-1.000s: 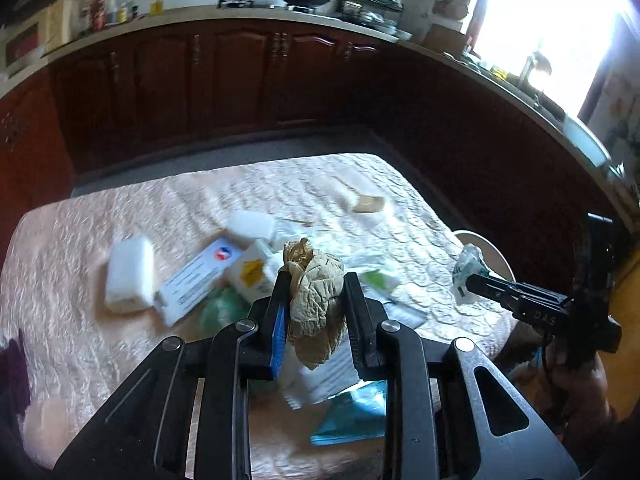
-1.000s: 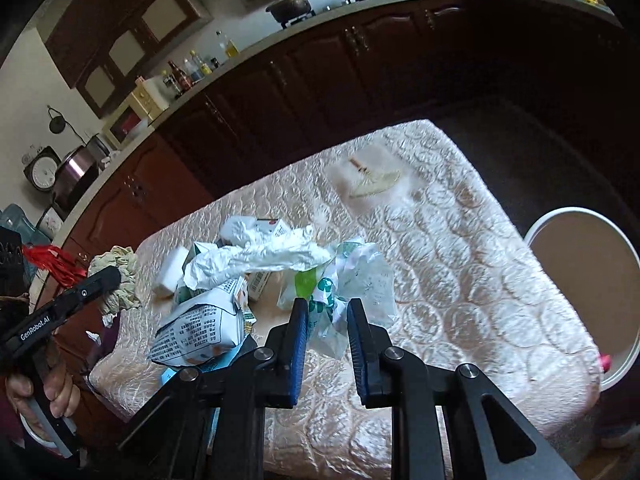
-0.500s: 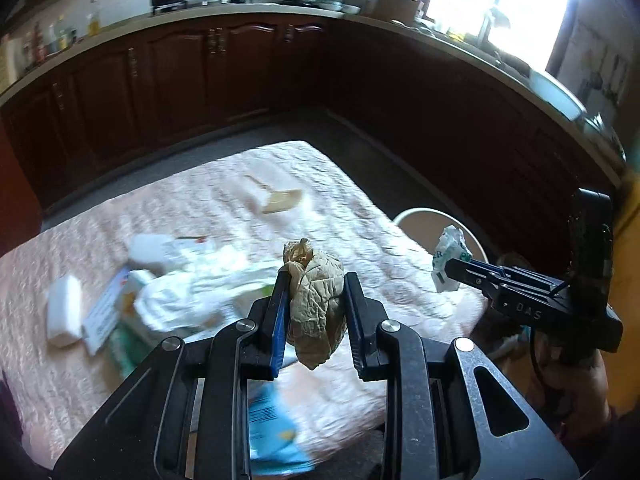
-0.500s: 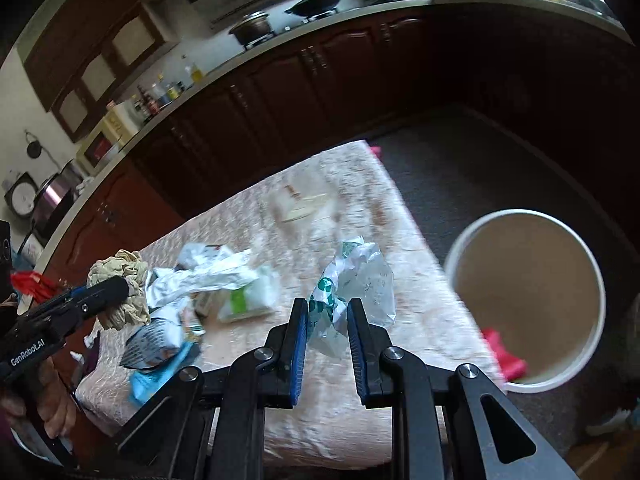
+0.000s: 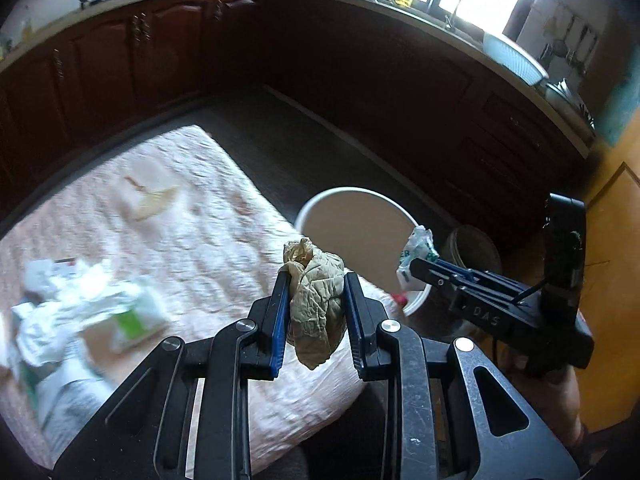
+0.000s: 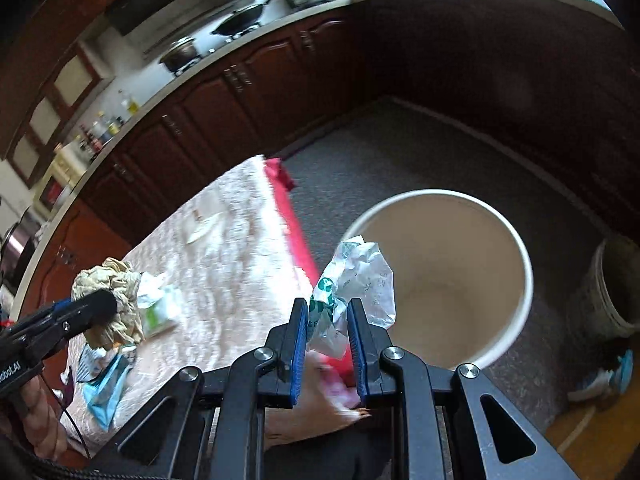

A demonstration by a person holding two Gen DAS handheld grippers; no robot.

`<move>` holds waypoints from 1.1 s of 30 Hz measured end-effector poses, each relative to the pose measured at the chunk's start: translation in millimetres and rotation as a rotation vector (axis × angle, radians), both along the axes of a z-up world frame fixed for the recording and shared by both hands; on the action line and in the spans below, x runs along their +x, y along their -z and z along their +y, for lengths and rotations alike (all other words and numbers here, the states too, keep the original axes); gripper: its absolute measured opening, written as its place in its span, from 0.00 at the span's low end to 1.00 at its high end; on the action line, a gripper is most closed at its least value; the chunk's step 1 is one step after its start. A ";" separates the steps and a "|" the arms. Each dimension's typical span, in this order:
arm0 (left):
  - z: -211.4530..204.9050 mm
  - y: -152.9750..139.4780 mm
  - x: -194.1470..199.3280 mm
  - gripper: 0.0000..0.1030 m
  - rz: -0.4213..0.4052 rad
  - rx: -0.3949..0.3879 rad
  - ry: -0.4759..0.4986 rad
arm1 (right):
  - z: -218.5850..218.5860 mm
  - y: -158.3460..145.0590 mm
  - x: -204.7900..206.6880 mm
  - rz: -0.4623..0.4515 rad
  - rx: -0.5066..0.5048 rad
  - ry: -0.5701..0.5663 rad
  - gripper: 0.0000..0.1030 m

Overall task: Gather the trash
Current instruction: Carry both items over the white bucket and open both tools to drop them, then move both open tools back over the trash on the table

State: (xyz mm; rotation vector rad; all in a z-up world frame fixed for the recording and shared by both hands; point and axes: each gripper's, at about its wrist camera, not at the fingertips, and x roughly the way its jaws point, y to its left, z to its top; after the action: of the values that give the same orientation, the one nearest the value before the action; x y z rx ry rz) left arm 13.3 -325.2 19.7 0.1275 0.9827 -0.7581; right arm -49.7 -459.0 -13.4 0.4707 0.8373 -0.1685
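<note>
right tool (image 6: 328, 322) clamping crumpled plastic wrapper (image 6: 352, 280), white bin (image 6: 520, 280) beyond

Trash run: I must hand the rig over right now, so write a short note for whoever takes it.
Left gripper: shut on a crumpled brown paper wad, above the table's edge.
Right gripper: shut on a crumpled white-and-green plastic wrapper, near the round white bin's rim.
Done: both pieces picked up.
Left: drop both into the bin, which looks empty; then fetch the wrappers and cartons on the pink quilted table cover.

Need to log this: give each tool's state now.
Left tool: closed on crumpled brown paper.
Right tool: closed on white-and-green wrapper.
</note>
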 end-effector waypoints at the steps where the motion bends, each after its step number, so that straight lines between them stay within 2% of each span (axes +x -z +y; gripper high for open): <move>1: -6.6 1.9 -0.1 0.23 0.008 0.000 0.004 | -4.1 2.5 -0.4 0.009 0.001 0.010 0.18; 10: -61.7 29.6 25.0 0.23 0.139 -0.072 0.014 | -37.9 32.0 -3.4 0.070 0.043 0.075 0.18; 15: -84.5 42.5 34.4 0.24 0.152 -0.098 0.009 | -47.5 44.5 -1.9 0.091 0.052 0.097 0.18; 18: -94.5 49.2 37.9 0.32 0.169 -0.112 0.005 | -52.9 49.4 -1.1 0.101 0.054 0.108 0.18; 20: -97.8 54.3 40.3 0.54 0.189 -0.120 -0.008 | -56.4 53.7 -1.2 0.106 0.055 0.113 0.18; 21: -99.0 56.0 41.5 0.56 0.198 -0.124 -0.014 | -57.2 55.9 -0.3 0.109 0.058 0.118 0.20; 25: -97.1 59.3 40.5 0.57 0.191 -0.104 -0.024 | -57.3 61.4 0.4 0.124 0.053 0.135 0.44; 29: -90.0 56.1 39.4 0.57 0.184 -0.099 -0.040 | -53.3 62.0 0.1 0.124 0.043 0.129 0.44; 33: -83.9 49.5 35.0 0.57 0.144 -0.077 -0.062 | -50.5 61.3 -0.1 0.118 0.048 0.126 0.44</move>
State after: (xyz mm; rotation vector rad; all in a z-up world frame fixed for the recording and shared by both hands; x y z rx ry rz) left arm 48.3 -409.2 -29.8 -0.0245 1.0880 -0.7549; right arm -49.8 -509.5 -74.7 0.5635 0.9293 -0.2950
